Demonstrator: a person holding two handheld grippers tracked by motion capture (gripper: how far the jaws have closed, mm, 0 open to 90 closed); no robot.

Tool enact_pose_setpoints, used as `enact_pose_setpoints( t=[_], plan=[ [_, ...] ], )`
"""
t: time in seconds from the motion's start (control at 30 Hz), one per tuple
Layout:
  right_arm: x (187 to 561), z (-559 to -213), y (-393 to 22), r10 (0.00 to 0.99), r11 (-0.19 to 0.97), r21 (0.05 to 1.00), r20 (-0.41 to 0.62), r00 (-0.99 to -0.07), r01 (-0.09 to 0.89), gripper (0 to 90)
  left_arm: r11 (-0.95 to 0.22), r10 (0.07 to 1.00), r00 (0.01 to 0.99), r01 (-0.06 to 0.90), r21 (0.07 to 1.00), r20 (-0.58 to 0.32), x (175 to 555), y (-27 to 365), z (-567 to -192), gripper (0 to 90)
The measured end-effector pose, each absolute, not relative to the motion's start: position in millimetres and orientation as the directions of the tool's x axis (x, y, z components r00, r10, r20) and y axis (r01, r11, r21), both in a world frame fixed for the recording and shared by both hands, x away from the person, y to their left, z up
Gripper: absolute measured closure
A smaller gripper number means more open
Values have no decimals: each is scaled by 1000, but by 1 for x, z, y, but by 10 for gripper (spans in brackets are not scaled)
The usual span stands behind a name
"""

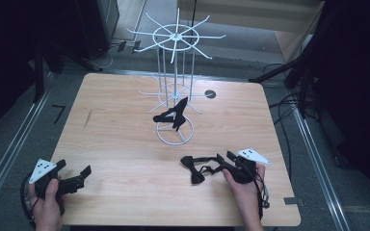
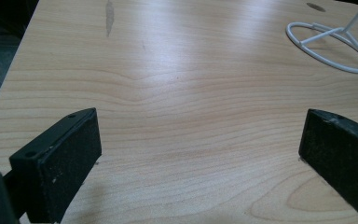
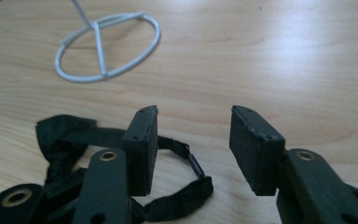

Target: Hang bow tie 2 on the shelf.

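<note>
Bow tie (image 1: 195, 168) lying near the wire rack (image 1: 174, 86) base; right gripper (image 3: 193, 140) half-open over its strap, not yet pinching; left gripper (image 2: 198, 154) wide, idle. Next: close on strap.

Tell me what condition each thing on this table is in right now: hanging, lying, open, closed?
White wire rack: upright on the table, most hooks bare.
Hung bow tie: dangling from a low hook of the rack.
Loose bow tie: lying flat on the wood, strap spread out.
Left tool: jaws wide open over bare wood, holding nothing.
Right tool: jaws partly open above the loose bow tie's strap, not gripping it.
Table: a dark streak near its left edge.
</note>
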State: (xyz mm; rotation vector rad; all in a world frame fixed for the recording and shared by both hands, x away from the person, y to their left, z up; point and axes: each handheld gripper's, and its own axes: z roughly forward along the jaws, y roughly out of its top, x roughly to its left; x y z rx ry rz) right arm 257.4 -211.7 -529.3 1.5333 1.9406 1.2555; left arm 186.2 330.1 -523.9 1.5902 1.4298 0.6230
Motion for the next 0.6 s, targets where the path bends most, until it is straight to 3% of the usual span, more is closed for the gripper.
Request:
enact_pose_setpoints(
  t=[0.6],
  plan=[
    [256,-548,-205,916,65,753,216,-339,655,808,54,959,212,515,855,-188,186,330,-524,0]
  ],
)
